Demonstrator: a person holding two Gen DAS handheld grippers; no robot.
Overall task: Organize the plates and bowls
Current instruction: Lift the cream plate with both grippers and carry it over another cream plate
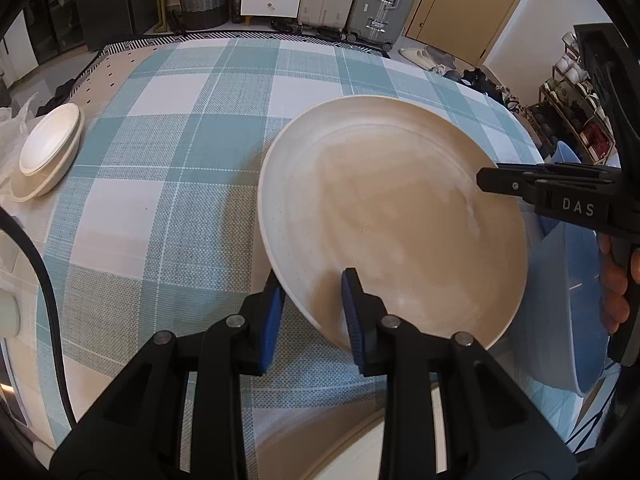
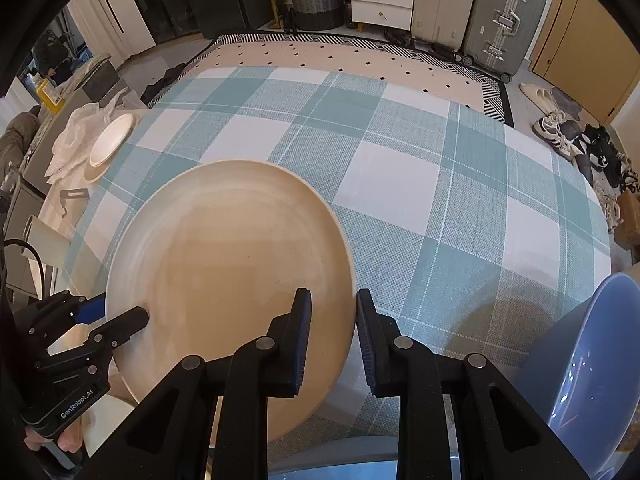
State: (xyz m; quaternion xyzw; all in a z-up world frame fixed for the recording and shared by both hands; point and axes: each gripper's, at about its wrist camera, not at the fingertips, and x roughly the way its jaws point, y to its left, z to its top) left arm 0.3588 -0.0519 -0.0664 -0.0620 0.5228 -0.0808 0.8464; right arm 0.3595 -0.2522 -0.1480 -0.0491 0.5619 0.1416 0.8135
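- Left gripper [image 1: 312,316] pinches the beige plate [image 1: 392,216] rim, lower centre of frame.
- Right gripper [image 2: 334,344] straddles the plate's right edge; whether it grips is unclear.

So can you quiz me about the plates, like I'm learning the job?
1. True or false: the rim of the big beige plate sits between the fingers of both the left gripper and the right gripper.
2. Pick one: what colour is the big bowl near the right gripper? A) red B) blue C) green
3. Fill the gap: in both views, the stack of small white dishes sits at the ___ edge of the checked tablecloth.

Key: 1 true; 2 B; 3 left.
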